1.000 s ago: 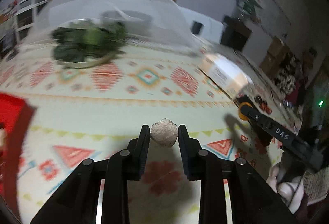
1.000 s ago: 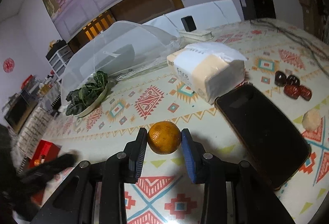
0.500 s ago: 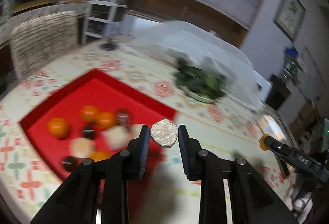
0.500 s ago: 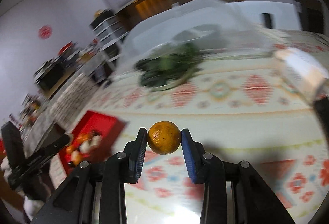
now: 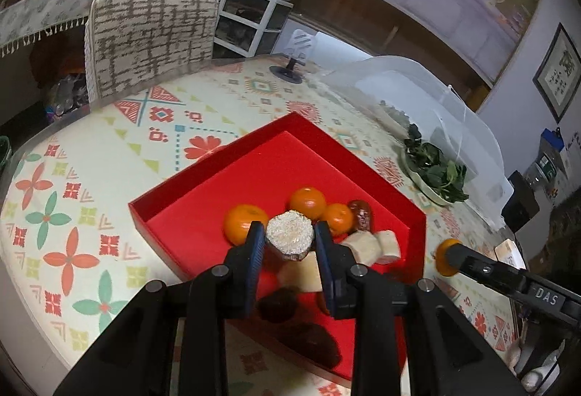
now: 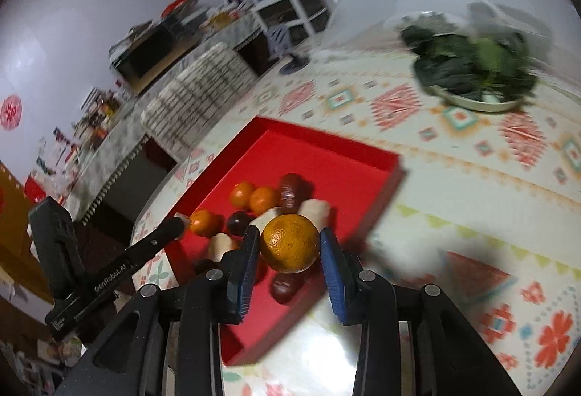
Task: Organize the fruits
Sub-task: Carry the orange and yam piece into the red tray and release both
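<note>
Over the red tray [image 5: 203,185] both claws hang loaded — the left claw [image 5: 289,239] pinches a pale, rough-skinned fruit [image 5: 289,232] above the tray's near side, and the right claw [image 6: 289,249] grips an orange [image 6: 289,243] over its near edge. Inside the tray lie several small oranges [image 5: 308,201], dark dates [image 5: 360,214] and pale pieces — so much of the sorting looks done. Left, I judge: releasing these two, plus any fruit out of sight elsewhere on the surface [image 5: 90,178].
</note>
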A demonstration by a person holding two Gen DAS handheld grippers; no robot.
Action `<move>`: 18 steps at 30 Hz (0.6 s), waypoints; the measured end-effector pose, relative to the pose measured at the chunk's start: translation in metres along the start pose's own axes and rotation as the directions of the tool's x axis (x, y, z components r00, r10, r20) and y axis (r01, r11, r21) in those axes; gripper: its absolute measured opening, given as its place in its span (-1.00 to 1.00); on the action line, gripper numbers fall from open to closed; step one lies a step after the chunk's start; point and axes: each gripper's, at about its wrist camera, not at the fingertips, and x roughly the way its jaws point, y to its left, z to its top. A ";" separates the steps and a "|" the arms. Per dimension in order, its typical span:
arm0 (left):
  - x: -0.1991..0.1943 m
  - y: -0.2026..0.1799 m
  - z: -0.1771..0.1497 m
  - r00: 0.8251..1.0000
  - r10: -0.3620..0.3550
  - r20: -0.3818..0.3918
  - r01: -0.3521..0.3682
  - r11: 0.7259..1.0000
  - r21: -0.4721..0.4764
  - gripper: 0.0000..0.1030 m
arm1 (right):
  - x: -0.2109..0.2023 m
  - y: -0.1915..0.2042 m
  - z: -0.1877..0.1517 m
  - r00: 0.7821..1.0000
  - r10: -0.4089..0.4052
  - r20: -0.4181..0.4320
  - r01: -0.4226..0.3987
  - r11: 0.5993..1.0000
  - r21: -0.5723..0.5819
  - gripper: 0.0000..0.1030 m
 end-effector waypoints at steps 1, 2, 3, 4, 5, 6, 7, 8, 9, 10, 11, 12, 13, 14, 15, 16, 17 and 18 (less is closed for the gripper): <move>0.001 0.003 0.001 1.000 -0.002 -0.001 0.002 1.000 -0.004 -0.47 | 0.008 0.006 0.002 1.000 0.001 -0.011 -0.001 1.000 -0.006 -0.27; 0.001 0.005 0.002 1.000 -0.003 -0.002 0.003 1.000 -0.006 -0.47 | 0.016 0.010 0.004 1.000 0.004 -0.024 -0.005 1.000 -0.012 -0.27; 0.002 0.008 0.002 1.000 -0.005 -0.003 0.005 1.000 -0.012 -0.47 | 0.023 0.014 0.006 0.999 0.009 -0.034 -0.010 1.000 -0.015 -0.27; 0.002 0.010 0.003 1.000 -0.006 -0.003 0.006 1.000 -0.016 -0.47 | 0.028 0.016 0.007 0.999 0.014 -0.042 -0.015 1.000 -0.016 -0.27; 0.003 0.013 0.004 1.000 -0.004 -0.003 0.004 1.000 -0.020 -0.47 | 0.035 0.020 0.009 0.998 0.022 -0.051 -0.023 1.000 -0.015 -0.27; 0.003 0.014 0.004 1.000 -0.002 -0.003 0.002 1.000 -0.020 -0.47 | 0.041 0.022 0.011 0.998 0.030 -0.058 -0.030 0.999 -0.013 -0.27; 0.003 0.015 0.005 1.000 0.003 0.000 -0.003 1.000 -0.019 -0.47 | 0.047 0.025 0.013 0.997 0.038 -0.066 -0.039 0.999 -0.008 -0.27; 0.003 0.016 0.007 1.000 0.009 0.002 -0.009 1.000 -0.016 -0.47 | 0.050 0.027 0.015 0.996 0.047 -0.071 -0.047 0.999 -0.005 -0.27; 0.003 0.016 0.008 1.000 0.014 0.004 -0.014 1.000 -0.013 -0.47 | 0.054 0.030 0.017 0.996 0.054 -0.076 -0.055 0.998 -0.005 -0.27; 0.004 0.016 0.010 1.000 0.021 0.006 -0.021 1.000 -0.010 -0.47 | 0.060 0.034 0.021 0.995 0.057 -0.080 -0.057 0.998 -0.009 -0.27; 0.004 0.016 0.011 1.000 0.027 0.007 -0.027 1.000 -0.008 -0.47 | 0.063 0.038 0.024 0.995 0.054 -0.081 -0.055 0.998 -0.015 -0.27; 0.005 0.016 0.012 1.000 0.030 0.007 -0.030 1.000 -0.006 -0.47 | 0.068 0.043 0.028 0.995 0.051 -0.083 -0.054 0.998 -0.025 -0.27; 0.006 0.016 0.013 1.000 0.031 0.005 -0.031 1.000 -0.004 -0.47 | 0.073 0.047 0.032 0.995 0.046 -0.086 -0.049 0.998 -0.037 -0.27; 0.007 0.016 0.013 0.999 0.032 0.003 -0.032 0.999 -0.002 -0.47 | 0.080 0.051 0.037 0.996 0.029 -0.088 -0.034 0.998 -0.051 -0.26; 0.007 0.016 0.014 0.999 0.034 0.001 -0.034 0.999 0.000 -0.47 | 0.085 0.053 0.041 0.996 0.014 -0.088 -0.019 0.998 -0.059 -0.26; 0.008 0.015 0.014 0.999 0.034 -0.001 -0.034 0.999 0.003 -0.47 | 0.091 0.054 0.044 0.996 0.001 -0.092 -0.006 0.998 -0.062 -0.26; 0.008 0.014 0.013 0.999 0.033 -0.003 -0.033 0.999 0.005 -0.47 | 0.098 0.054 0.047 0.995 -0.014 -0.101 0.008 0.998 -0.061 -0.26; 0.008 0.013 0.013 1.000 0.031 -0.003 -0.031 1.000 0.006 -0.47 | 0.105 0.053 0.049 0.994 -0.028 -0.108 0.022 0.998 -0.057 -0.26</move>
